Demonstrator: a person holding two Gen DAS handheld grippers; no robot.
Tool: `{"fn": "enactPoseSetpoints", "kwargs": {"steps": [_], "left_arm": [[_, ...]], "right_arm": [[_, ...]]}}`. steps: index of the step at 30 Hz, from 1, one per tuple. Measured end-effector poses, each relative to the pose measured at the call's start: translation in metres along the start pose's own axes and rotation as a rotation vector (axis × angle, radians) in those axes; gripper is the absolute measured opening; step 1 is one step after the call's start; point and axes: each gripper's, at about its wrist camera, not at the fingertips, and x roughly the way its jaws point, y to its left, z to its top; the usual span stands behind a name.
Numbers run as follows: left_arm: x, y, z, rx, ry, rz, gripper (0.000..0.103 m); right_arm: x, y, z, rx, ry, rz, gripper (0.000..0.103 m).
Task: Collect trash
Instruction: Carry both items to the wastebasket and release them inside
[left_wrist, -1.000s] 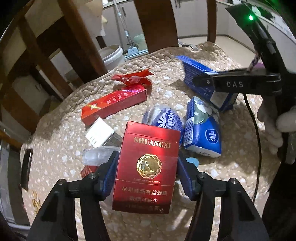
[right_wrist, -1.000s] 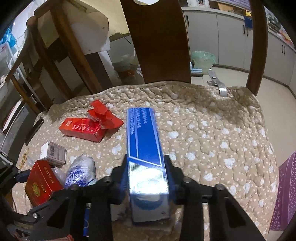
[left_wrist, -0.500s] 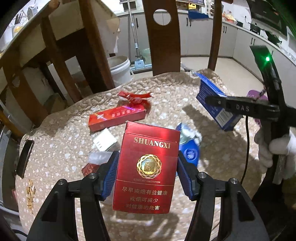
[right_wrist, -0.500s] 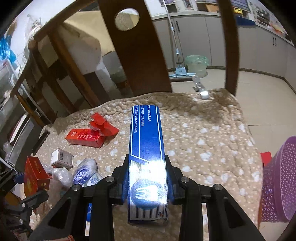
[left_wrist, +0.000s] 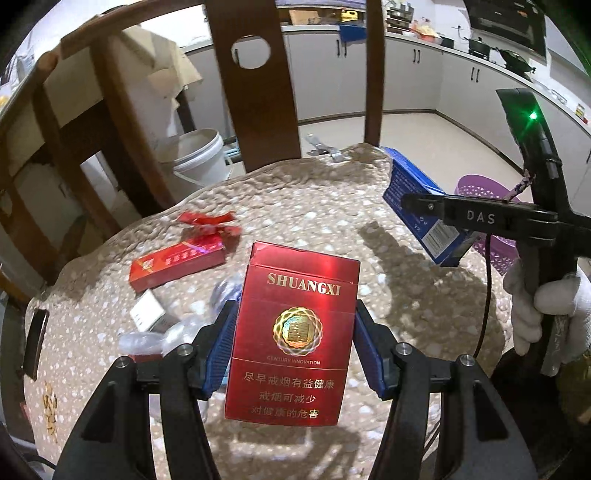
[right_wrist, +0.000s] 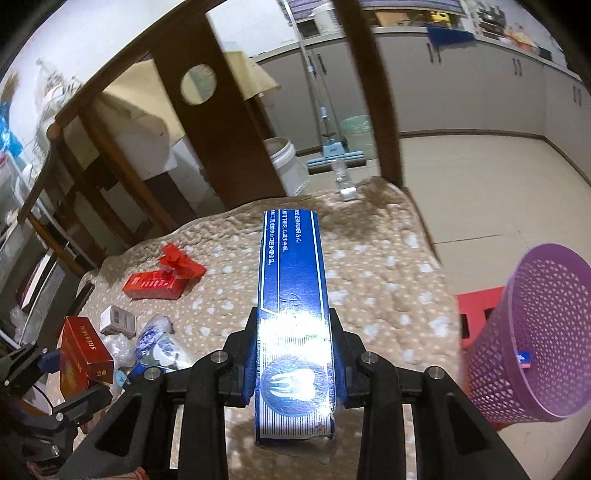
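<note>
My left gripper (left_wrist: 293, 347) is shut on a red Shuangxi cigarette pack (left_wrist: 295, 332) and holds it upright above the quilted table cover (left_wrist: 303, 206). My right gripper (right_wrist: 293, 354) is shut on a long blue toothpaste box (right_wrist: 291, 295), lifted above the table; that box also shows in the left wrist view (left_wrist: 417, 210). A purple mesh basket (right_wrist: 532, 332) stands off the table's right edge. A flat red carton (left_wrist: 177, 260), a crumpled red wrapper (left_wrist: 208, 221), a small white box (right_wrist: 118, 318) and blue-white tissue packs (right_wrist: 159, 341) lie on the table.
A dark wooden chair back (left_wrist: 255, 81) stands behind the table, with a white bucket (left_wrist: 199, 155) on the floor beyond. A metal clip (left_wrist: 325, 149) sits at the table's far edge. A red stool (right_wrist: 476, 306) is beside the basket. A black phone (left_wrist: 35, 341) lies at the left edge.
Both grippers have risen and pulled back from the table, each keeping its box. The right gripper has swung right, so the purple basket has come into its view.
</note>
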Motion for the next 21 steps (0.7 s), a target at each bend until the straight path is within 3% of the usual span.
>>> {"fn": "enactPoseSetpoints", "kwargs": {"steps": [12, 21], "left_arm": [[0.013, -0.038, 0.022, 0.047, -0.007, -0.062, 0.059], [0.026, -0.094, 0.057, 0.122, -0.024, -0.155, 0.059]], "right_arm": [[-0.042, -0.065, 0.002, 0.132, -0.078, -0.06, 0.035], [-0.081, -0.135, -0.005, 0.294, -0.154, -0.115, 0.035]]}}
